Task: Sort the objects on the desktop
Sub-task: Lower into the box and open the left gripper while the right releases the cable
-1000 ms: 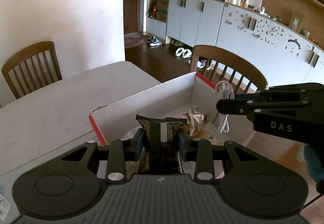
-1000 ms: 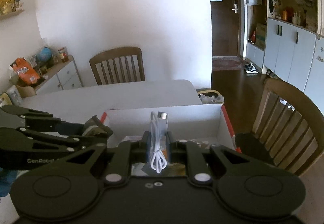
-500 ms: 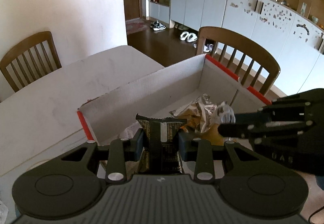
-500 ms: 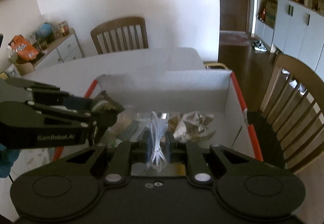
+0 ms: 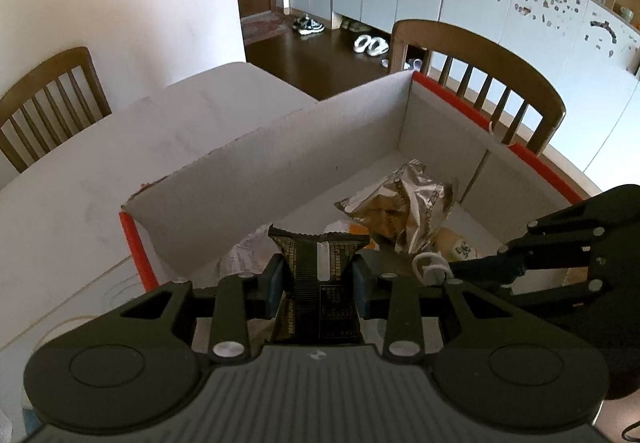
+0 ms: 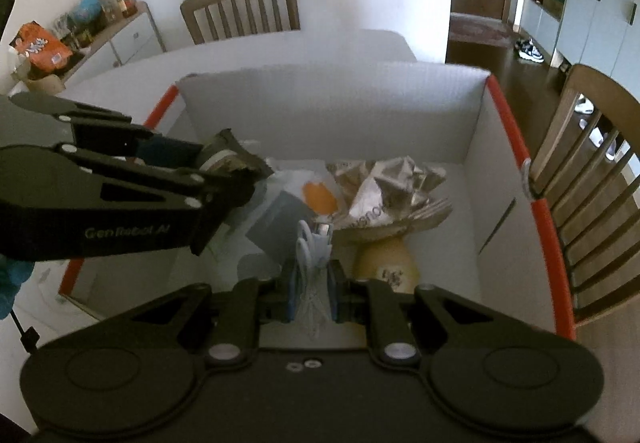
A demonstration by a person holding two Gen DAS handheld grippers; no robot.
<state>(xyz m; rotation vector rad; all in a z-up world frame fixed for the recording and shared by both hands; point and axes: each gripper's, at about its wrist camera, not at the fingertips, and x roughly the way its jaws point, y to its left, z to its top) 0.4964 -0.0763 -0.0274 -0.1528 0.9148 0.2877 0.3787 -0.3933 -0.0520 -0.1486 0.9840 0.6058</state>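
Observation:
A white cardboard box (image 5: 280,171) with red rims stands on the white table (image 5: 80,179); it also shows in the right wrist view (image 6: 332,111). My left gripper (image 5: 318,279) is shut on a dark snack packet (image 5: 318,267) and holds it over the box's near-left part. My right gripper (image 6: 312,285) is shut on a coiled white USB cable (image 6: 312,247), low inside the box. In the left wrist view the cable (image 5: 430,267) shows at the right gripper's tip. A crumpled silver wrapper (image 6: 384,187) lies in the box.
Also in the box are a yellowish pouch (image 6: 386,263), a grey flat item (image 6: 280,223) and an orange-marked clear bag (image 6: 318,199). Wooden chairs stand beyond the table (image 6: 240,7) and at the box's right side (image 6: 592,171). A side cabinet with clutter (image 6: 80,31) is at far left.
Both grippers have moved forward and down over the box with their loads. The right gripper with the cable has dropped from above the rim to inside the box.

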